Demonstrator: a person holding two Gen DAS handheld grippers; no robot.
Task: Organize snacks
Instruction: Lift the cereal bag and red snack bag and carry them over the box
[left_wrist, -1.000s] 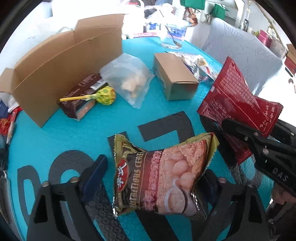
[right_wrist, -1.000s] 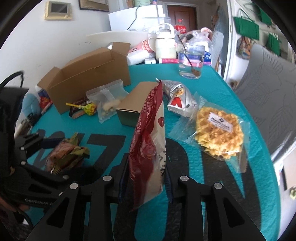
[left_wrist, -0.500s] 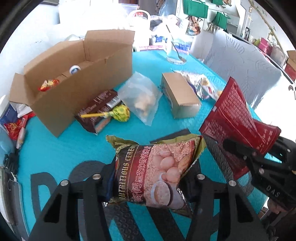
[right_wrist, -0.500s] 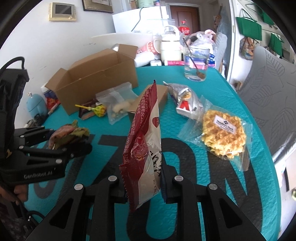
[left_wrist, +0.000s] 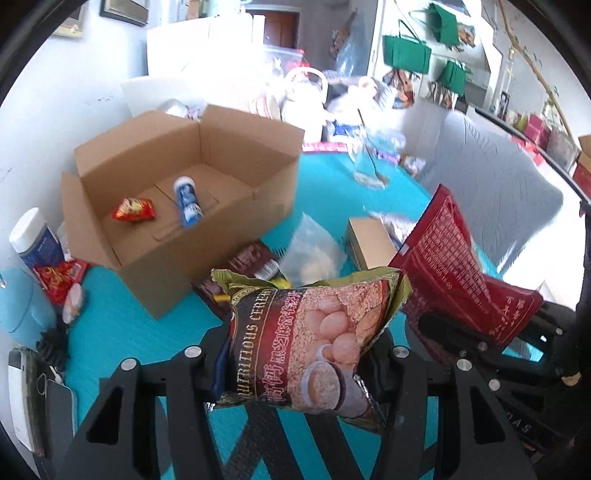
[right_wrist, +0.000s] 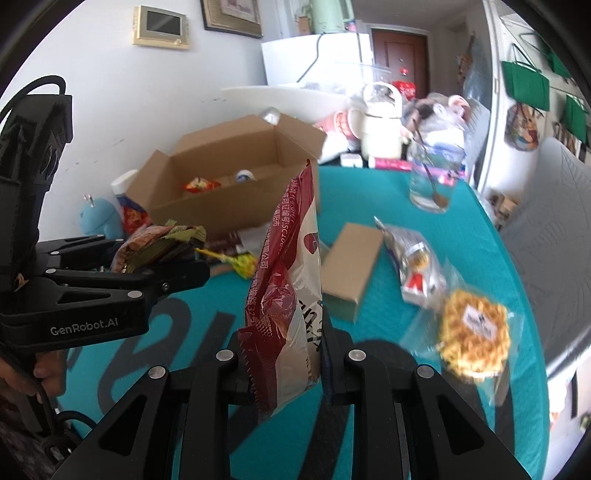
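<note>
Resting between left gripper (left_wrist: 299, 354) pads: cereal bag (left_wrist: 306, 339)

Each camera sits on its own gripper, close above the teal surface (left_wrist: 122, 325), looking forward and down along the fingers toward the far edge. The left view faces the open box (left_wrist: 177, 206) near the far left corner. The right view looks from further right. Both share the box (right_wrist: 236, 184), the glass (right_wrist: 432, 181) and each other's gripper.
</note>
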